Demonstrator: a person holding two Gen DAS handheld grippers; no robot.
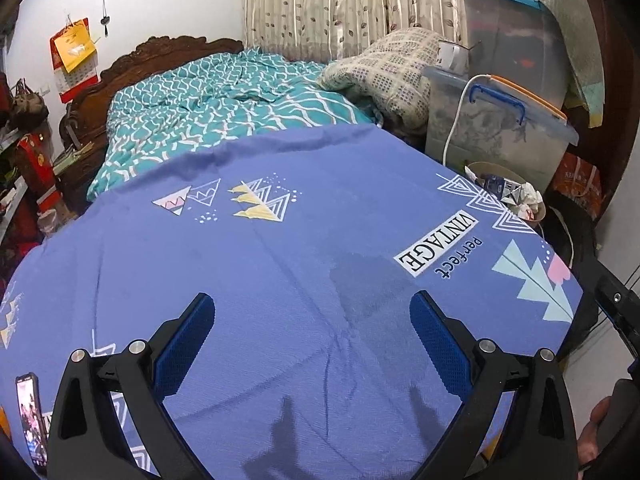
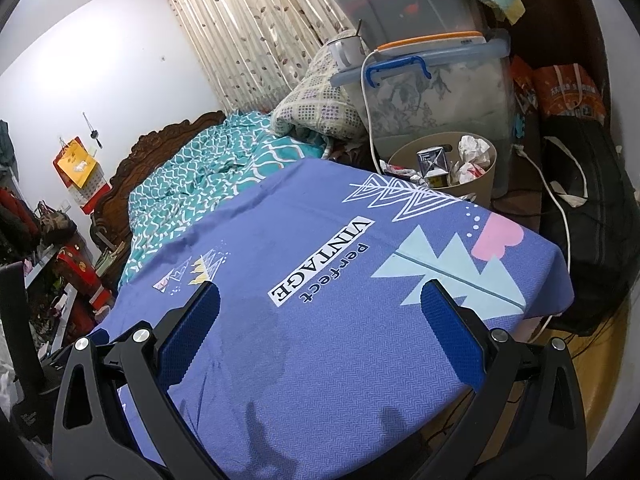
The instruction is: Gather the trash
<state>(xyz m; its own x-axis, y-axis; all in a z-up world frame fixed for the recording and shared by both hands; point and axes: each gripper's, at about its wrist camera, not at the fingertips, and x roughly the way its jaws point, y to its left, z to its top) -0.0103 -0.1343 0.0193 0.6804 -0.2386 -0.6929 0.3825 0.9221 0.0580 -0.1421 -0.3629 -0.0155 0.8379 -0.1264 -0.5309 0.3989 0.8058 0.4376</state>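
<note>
A tan round bin [image 2: 476,186] stands beside the bed's far right corner, holding crumpled white paper [image 2: 474,152] and a folded carton [image 2: 434,162]. In the left wrist view the same bin [image 1: 482,168] peeks over the edge of the blue sheet with its trash [image 1: 516,196]. My left gripper [image 1: 312,308] hangs open over the blue printed sheet [image 1: 280,264], nothing between its blue pads. My right gripper [image 2: 320,300] is open too, above the same sheet [image 2: 340,340] near the "VINTAGE" print, with empty jaws.
Clear storage boxes [image 2: 436,92] are stacked behind the bin, with a white cable [image 2: 366,92] hanging down. A black bag [image 2: 596,220] sits on the floor at right. A phone [image 1: 30,420] lies on the sheet at lower left. A teal quilt [image 1: 224,104] and a folded blanket [image 1: 384,68] lie further up the bed.
</note>
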